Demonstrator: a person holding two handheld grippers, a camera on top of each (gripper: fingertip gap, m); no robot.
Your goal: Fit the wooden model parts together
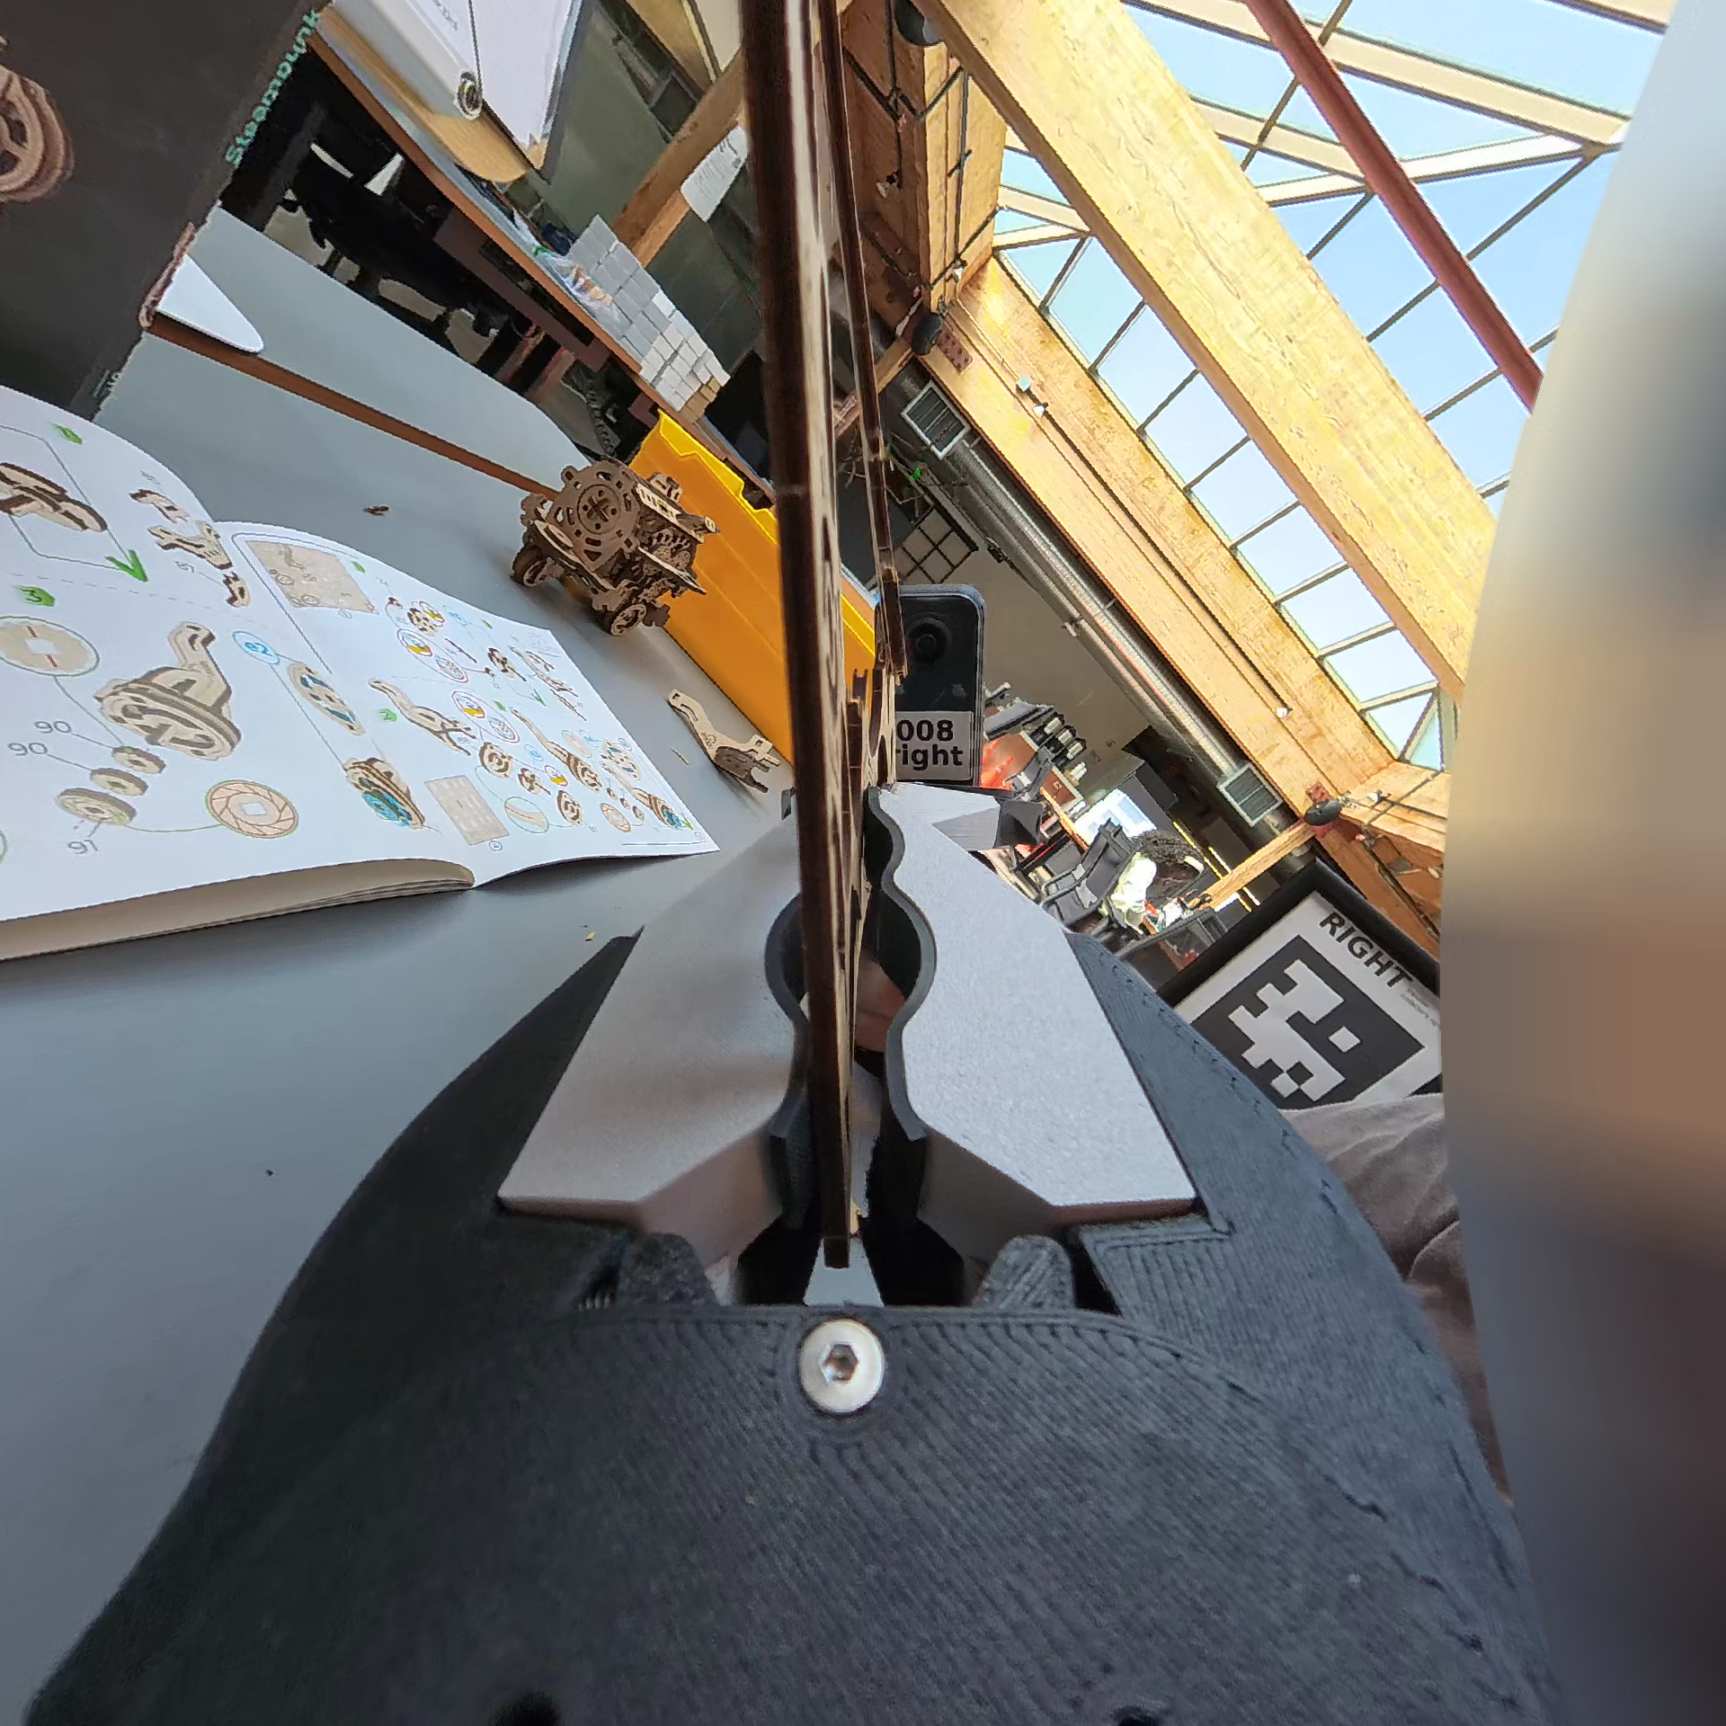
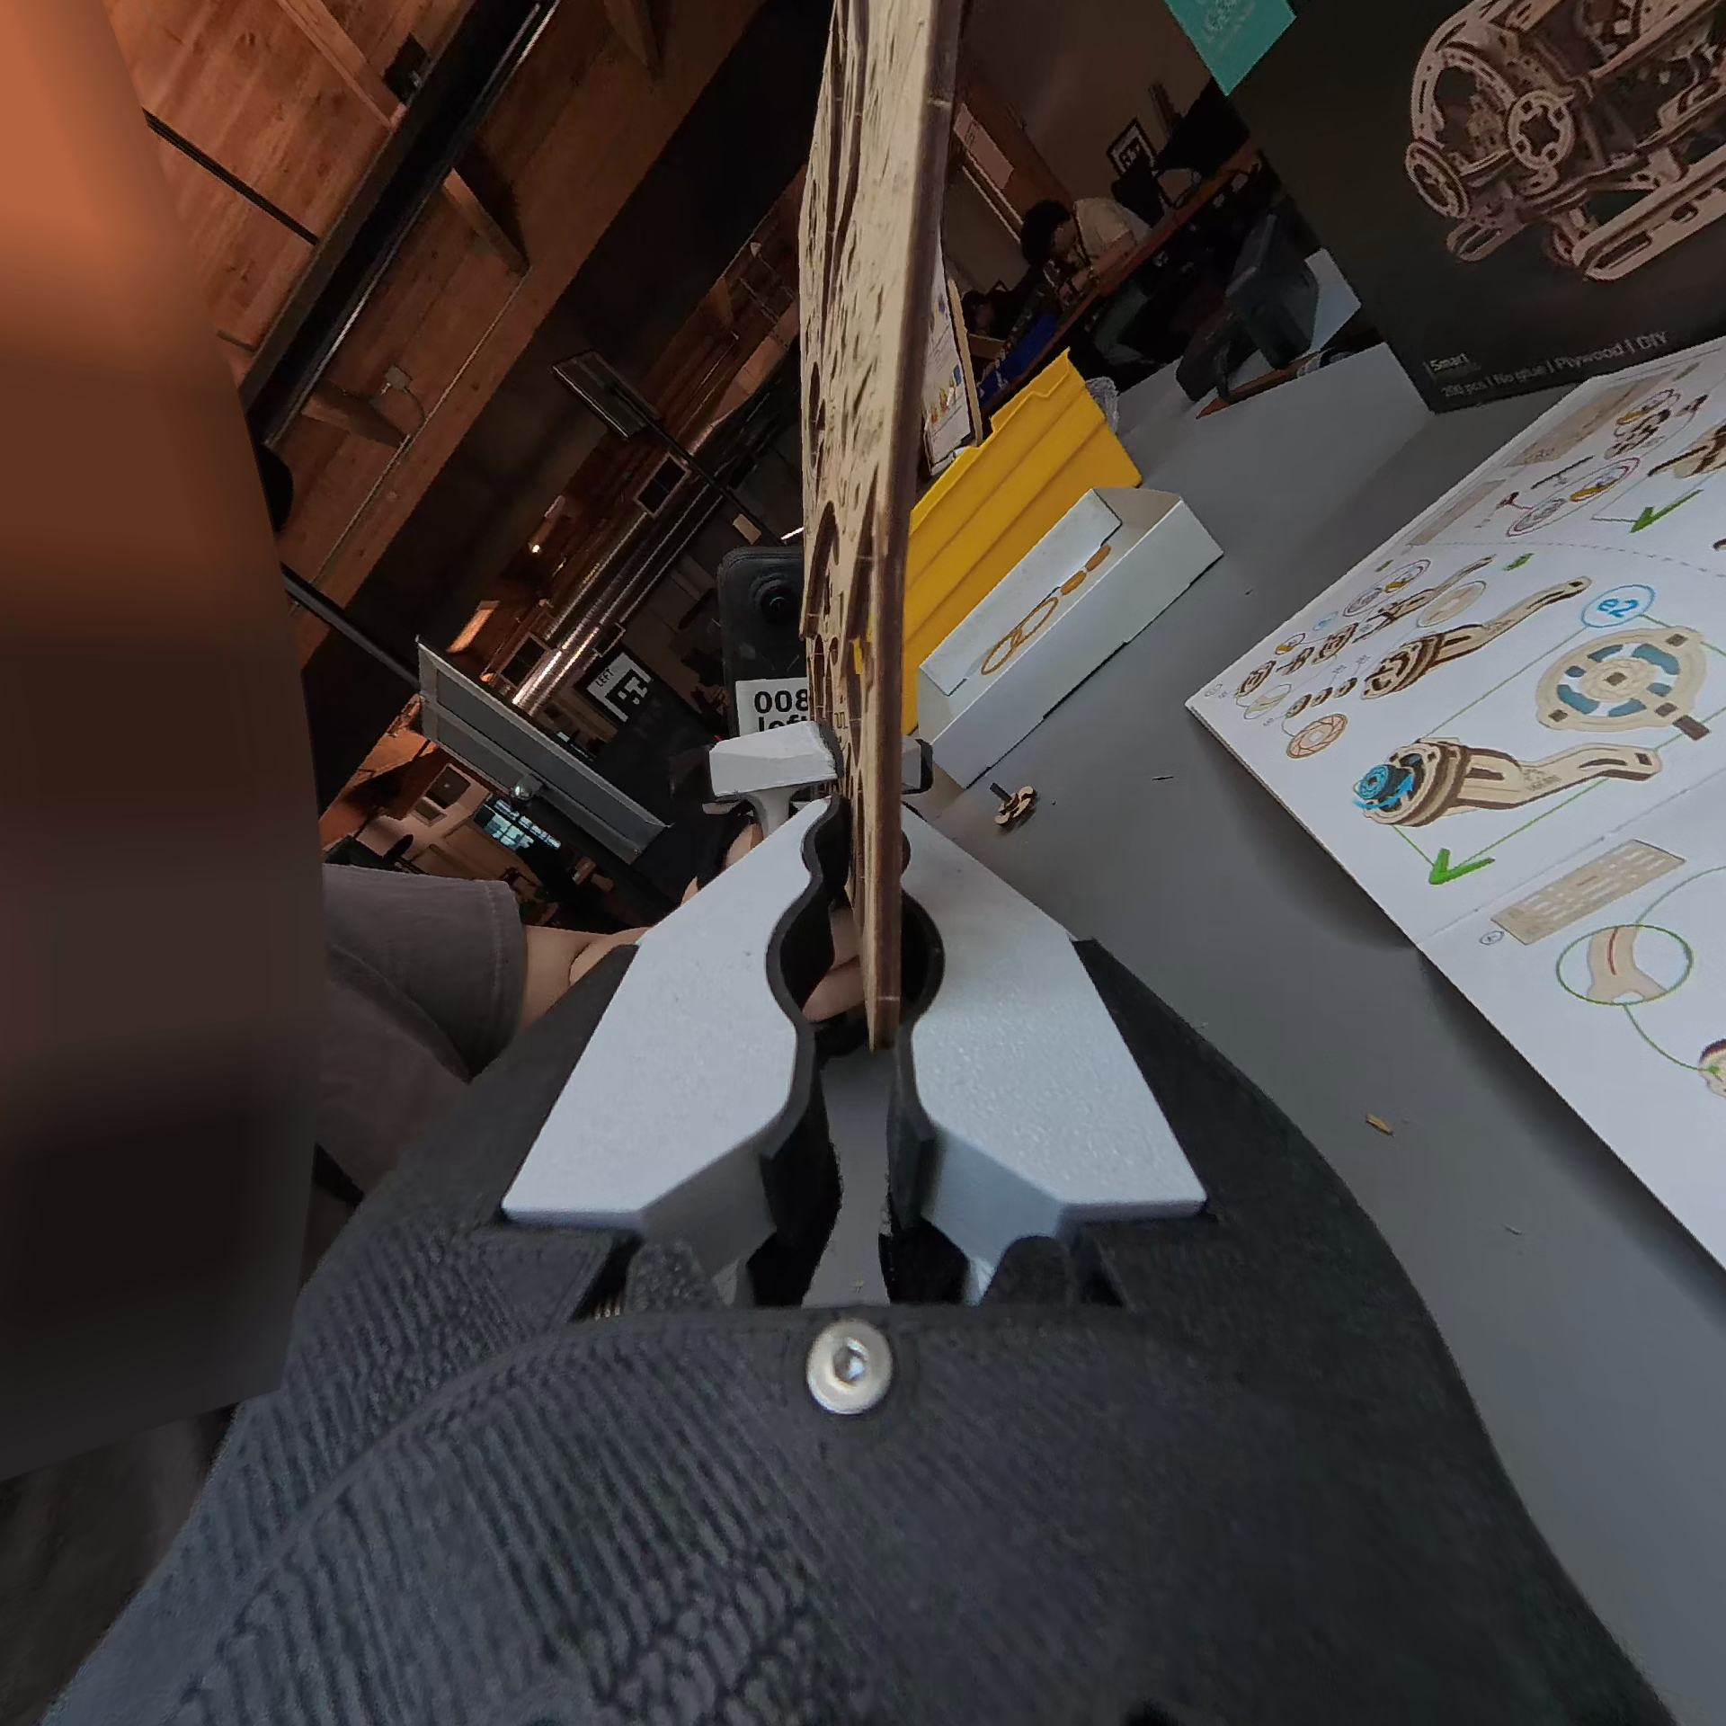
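A thin laser-cut plywood sheet (image 1: 803, 467) stands edge-on and upright between both grippers. My left gripper (image 1: 836, 841) is shut on its lower edge, with the sheet running deep between the grey fingers (image 1: 672, 1009). My right gripper (image 2: 873, 831) is shut on the same sheet (image 2: 869, 374) from the opposite side. Each gripper shows behind the sheet in the other's view: the right one (image 1: 934, 682), the left one (image 2: 771, 756). A partly built wooden model (image 1: 607, 542) stands on the grey table (image 1: 233, 1121). A loose wooden part (image 1: 728, 738) lies near it.
An open instruction booklet (image 1: 280, 700) lies on the table, also in the right wrist view (image 2: 1494, 747). A yellow bin (image 2: 1009, 486) and a white tray (image 2: 1158, 560) holding small wooden rings stand behind. A small wooden piece (image 2: 1016, 805) lies nearby. The dark model box (image 2: 1541, 187) stands at the back. Left and right tips are no more than a few centimetres apart. Left tips and right tips are each some 30 centimetres from the partly built wooden model (image 1: 607, 542).
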